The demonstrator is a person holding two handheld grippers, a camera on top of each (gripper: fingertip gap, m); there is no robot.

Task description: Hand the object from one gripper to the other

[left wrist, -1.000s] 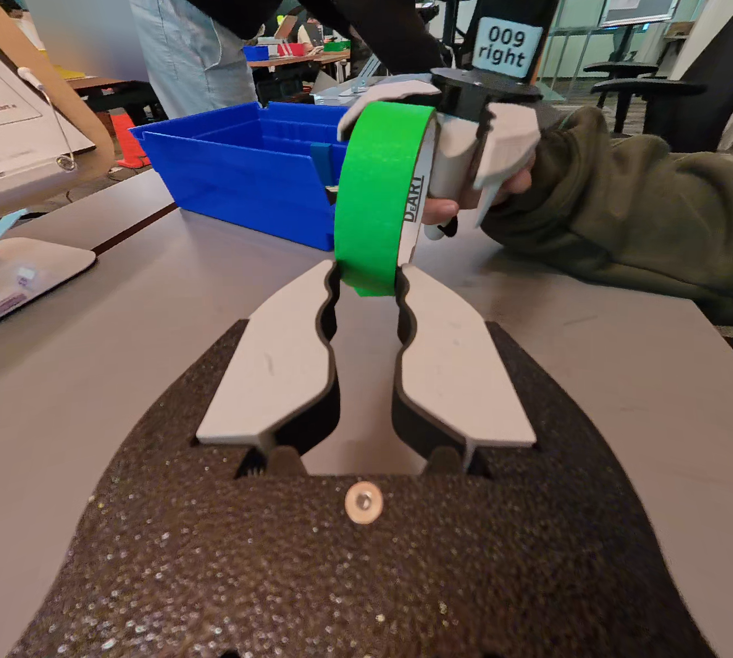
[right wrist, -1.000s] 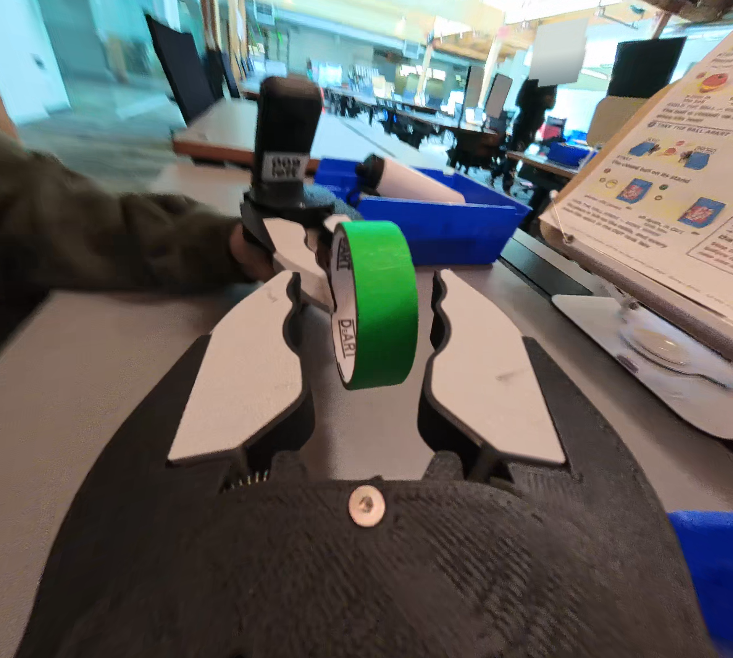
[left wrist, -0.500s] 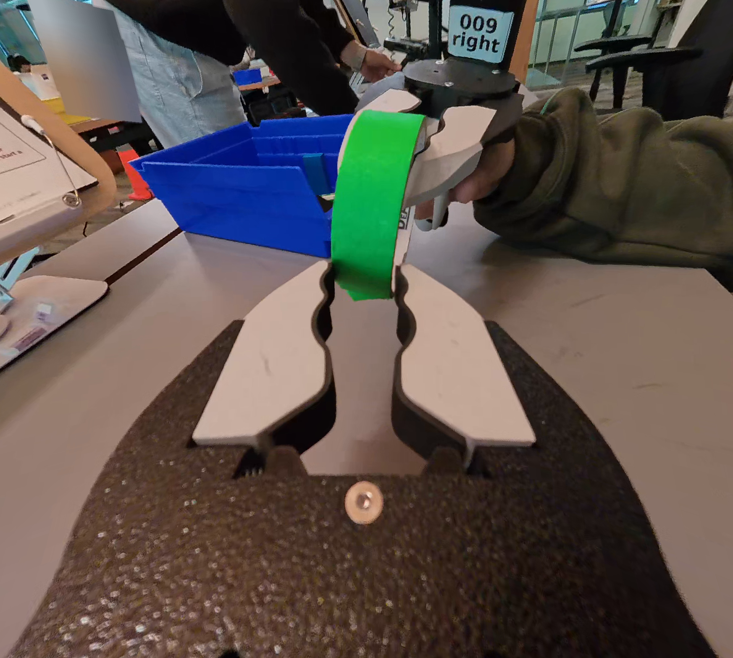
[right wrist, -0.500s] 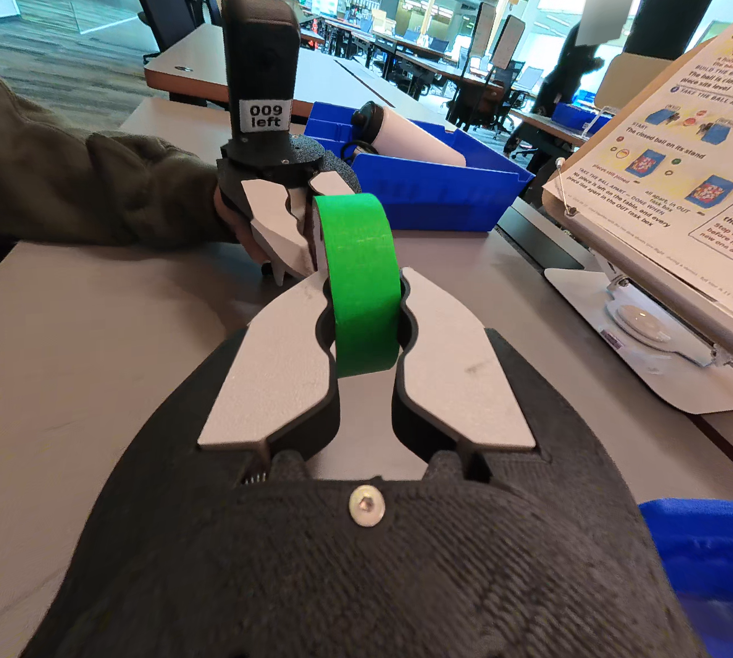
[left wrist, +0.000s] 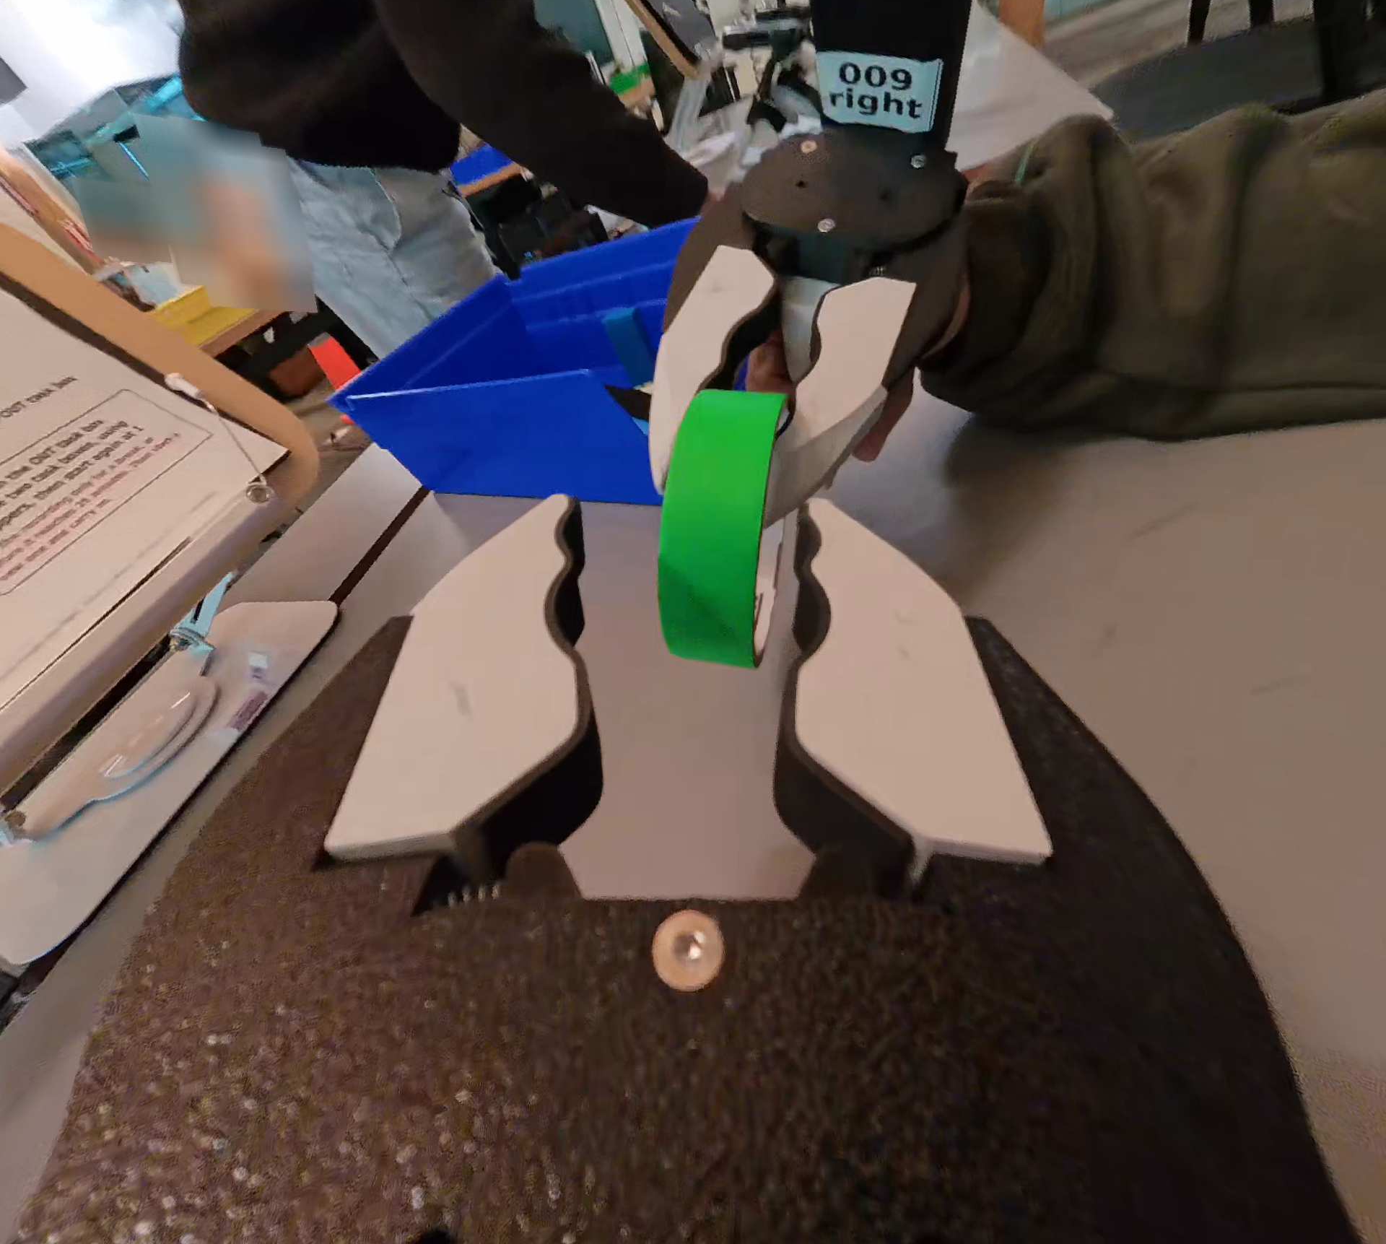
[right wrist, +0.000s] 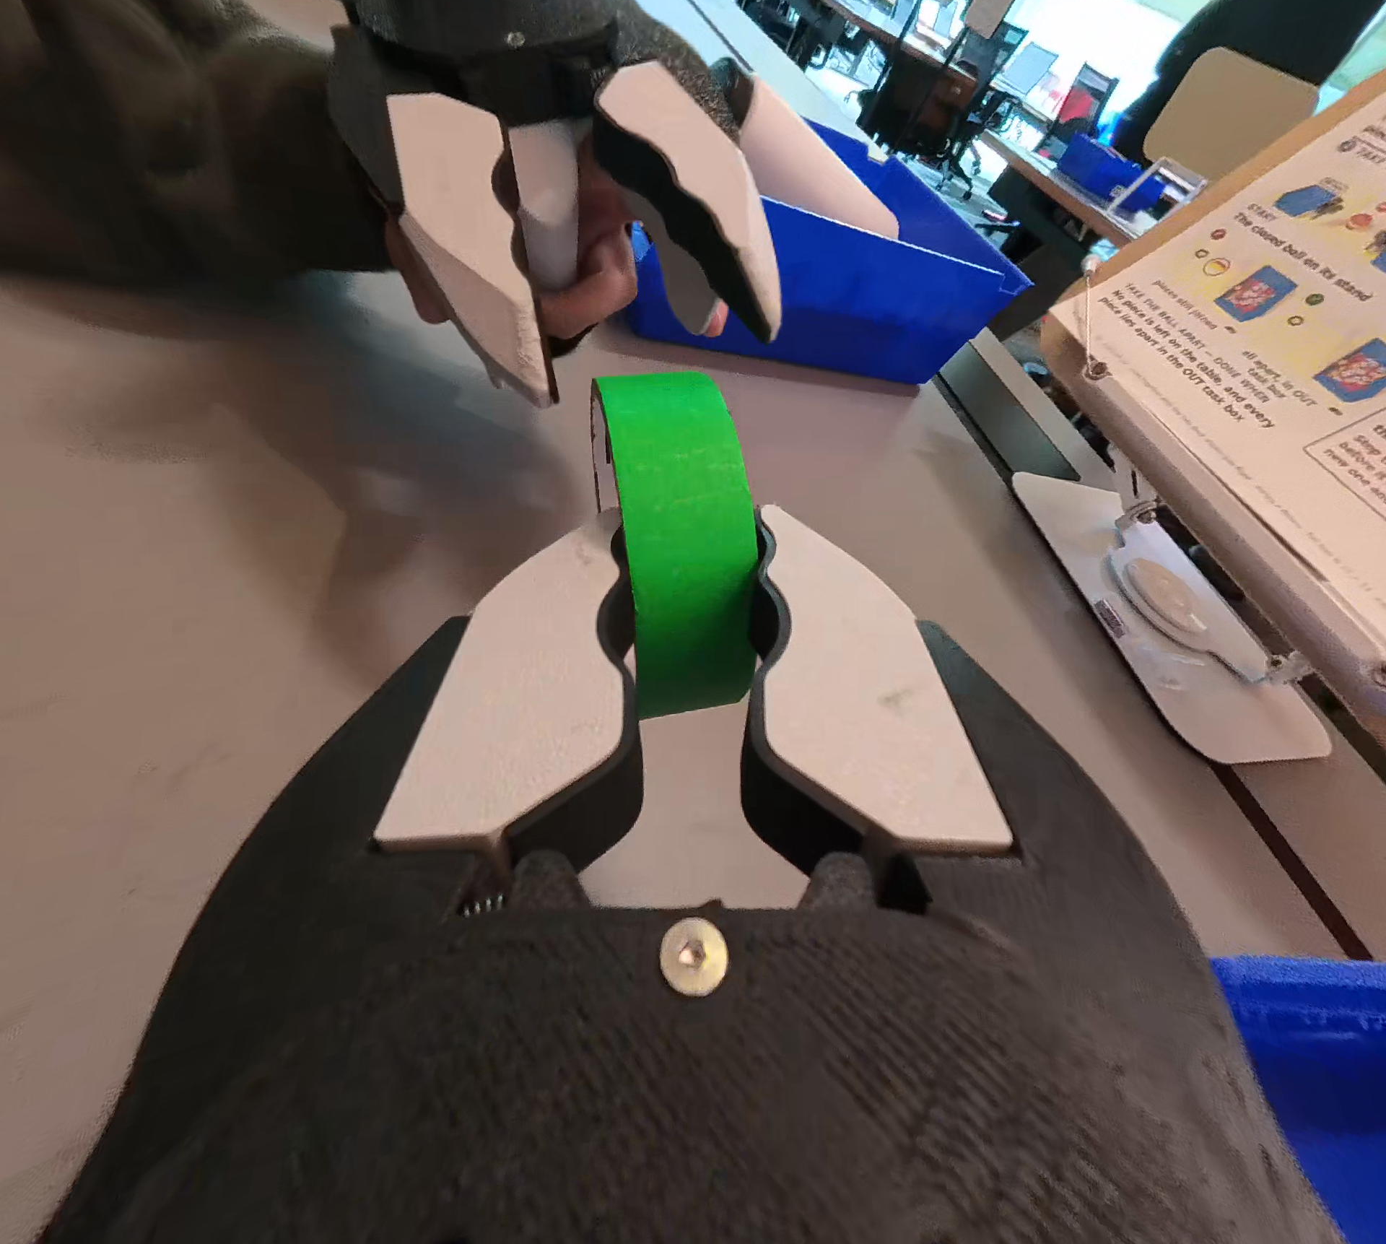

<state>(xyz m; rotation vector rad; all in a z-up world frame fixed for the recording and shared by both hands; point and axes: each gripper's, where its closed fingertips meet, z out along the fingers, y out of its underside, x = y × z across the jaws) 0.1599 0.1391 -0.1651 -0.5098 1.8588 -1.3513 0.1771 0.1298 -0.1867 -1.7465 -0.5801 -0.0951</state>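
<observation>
A grey table (right wrist: 187, 608) in an open office carries the scene. Nearest in the right wrist view, the right gripper (right wrist: 690, 525) pinches the green tape roll (right wrist: 686, 548) on edge between its 2 fingers, above the tabletop. Just beyond, the left gripper (right wrist: 652, 360) hangs with its jaws spread, clear of the roll. From the left wrist view the left gripper (left wrist: 686, 518) is wide, the tape roll (left wrist: 712, 533) between its tips without touching, held from above by the right gripper (left wrist: 720, 473). Behind sits a blue bin (left wrist: 495, 435), with an instruction board (right wrist: 1237, 323) on a stand to one side and a person in a dark top (left wrist: 337, 8) farther back
</observation>
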